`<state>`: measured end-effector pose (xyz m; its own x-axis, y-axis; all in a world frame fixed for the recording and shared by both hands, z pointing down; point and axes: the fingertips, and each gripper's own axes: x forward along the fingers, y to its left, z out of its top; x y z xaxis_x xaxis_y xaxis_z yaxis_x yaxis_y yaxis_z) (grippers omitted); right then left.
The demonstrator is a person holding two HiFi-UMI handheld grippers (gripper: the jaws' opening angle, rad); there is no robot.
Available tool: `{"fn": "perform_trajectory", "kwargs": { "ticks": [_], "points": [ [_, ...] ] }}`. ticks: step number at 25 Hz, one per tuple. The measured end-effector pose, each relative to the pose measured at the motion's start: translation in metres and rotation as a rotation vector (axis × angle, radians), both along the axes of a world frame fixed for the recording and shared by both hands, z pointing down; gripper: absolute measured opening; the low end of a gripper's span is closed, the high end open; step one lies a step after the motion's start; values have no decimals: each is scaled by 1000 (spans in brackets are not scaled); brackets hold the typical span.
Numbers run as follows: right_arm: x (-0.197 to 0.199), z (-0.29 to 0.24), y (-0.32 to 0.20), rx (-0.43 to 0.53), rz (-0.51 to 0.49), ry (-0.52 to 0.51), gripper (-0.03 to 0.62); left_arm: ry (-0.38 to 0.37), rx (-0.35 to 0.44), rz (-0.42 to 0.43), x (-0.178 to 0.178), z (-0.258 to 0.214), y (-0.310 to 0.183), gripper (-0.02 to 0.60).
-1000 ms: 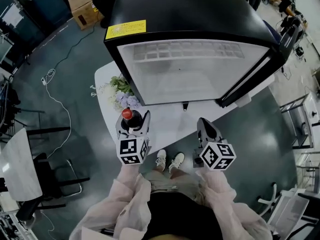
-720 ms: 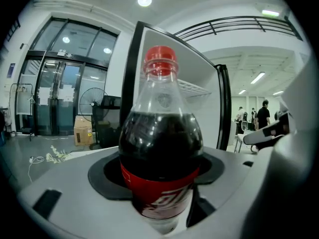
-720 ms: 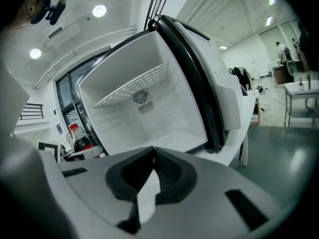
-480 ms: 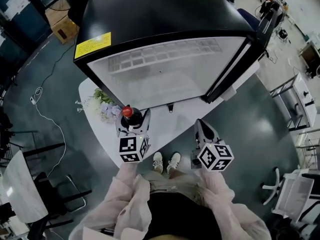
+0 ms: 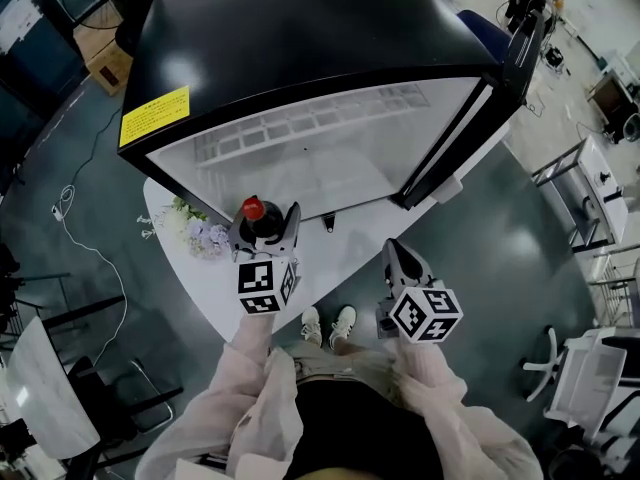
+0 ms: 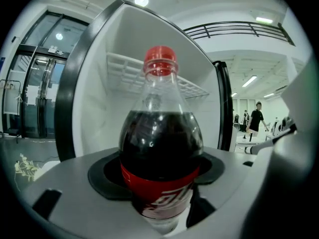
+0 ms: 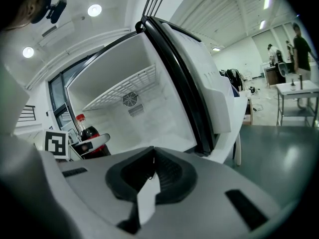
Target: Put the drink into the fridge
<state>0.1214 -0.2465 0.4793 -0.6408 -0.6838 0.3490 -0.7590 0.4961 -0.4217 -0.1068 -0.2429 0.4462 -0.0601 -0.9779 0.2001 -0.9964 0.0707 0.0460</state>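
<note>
A cola bottle (image 5: 253, 211) with a red cap and red label stands upright between the jaws of my left gripper (image 5: 265, 230), which is shut on its body. In the left gripper view the bottle (image 6: 160, 153) fills the middle, with the open fridge (image 6: 124, 108) right behind it. The fridge (image 5: 300, 163) is black with a white inside and a wire shelf (image 5: 300, 128) near its top. My right gripper (image 5: 402, 258) hangs to the right of the bottle, its jaws together on nothing. From the right gripper view the bottle (image 7: 88, 132) shows at the left.
The fridge door (image 5: 500, 78) stands swung open on the right. The fridge sits on a white table (image 5: 215, 283), with a bunch of pale flowers (image 5: 195, 233) at its left. Chairs and cables lie on the grey floor. People stand far off (image 6: 256, 116).
Both grippers have come nearer to the fridge opening and the bottle has risen a little with the left one. The fridge now sits further left in the head view.
</note>
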Motion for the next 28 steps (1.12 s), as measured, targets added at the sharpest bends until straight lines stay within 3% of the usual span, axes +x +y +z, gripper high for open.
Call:
{"fn": "perform_trajectory", "kwargs": {
  "ticks": [6,28],
  "points": [
    [-5,-2,-13,-4,-15,1,12,-8,12,3,0,-6,-28,321],
    [0,14,-43,-44,-9,30,12,-1,67,163,30,-9,-160,321]
  ]
}}
